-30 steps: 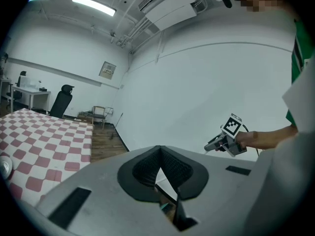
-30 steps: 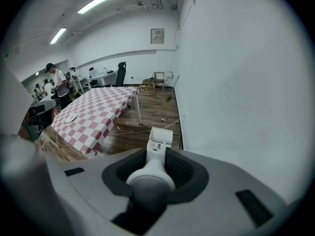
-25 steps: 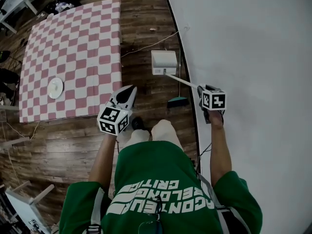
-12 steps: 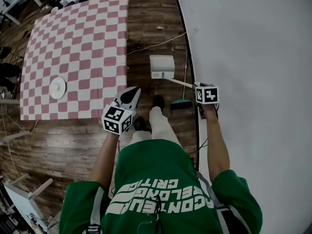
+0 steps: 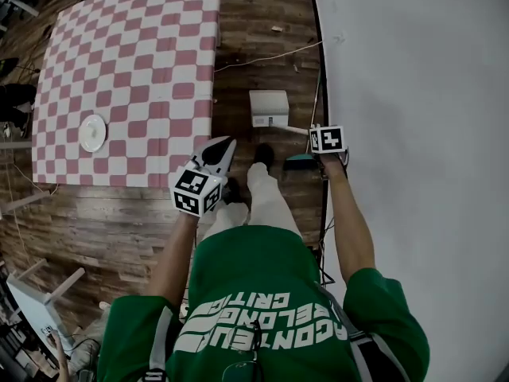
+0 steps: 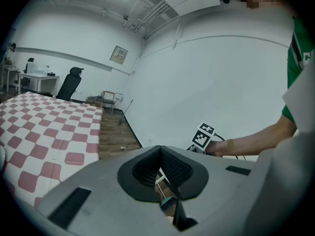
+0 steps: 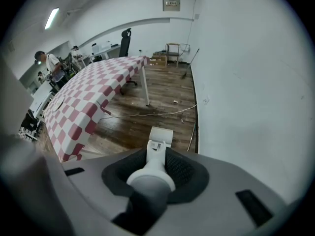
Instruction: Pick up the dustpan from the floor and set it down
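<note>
My right gripper (image 7: 157, 155) is clamped on the dustpan's white handle (image 7: 153, 177). The jaws are abt half apart w/ the handle filling the gap, and the gripper points steeply down. The dustpan (image 5: 269, 107) sits far of my feet, near the white wall (image 5: 413, 150) on the right. Its pan end is low at the wood floor (image 5: 119, 221); can't tell if it's touching the boards or just off them. My left gripper (image 6: 160, 157) hangs left of my legs, by the near edge of the desk (image 5: 159, 22). Its jaws are together at the tips, nothing in them.

Step, as I read it: the grip is on, so pickup's covered and I'm at the set-down part. Next move prob needs the pan lowered till it sits flat on the boards. Then the right jaws open and let the handle go w/o tipping it. Watch-outs: a teal thing (image 5: 301, 162) (brush head maybe, can't tell) lies just beside the wall near my right hand. A thin cable (image 5: 262, 56) also crosses the floor farther off.

Room: dark wood planks, plain white wall all along the right. The desk on the left has a red & white check cloth w/ one white plate (image 5: 92, 132) on it. At the far end there's an office chair (image 7: 126, 39), and a person (image 7: 46, 62) at far left.
</note>
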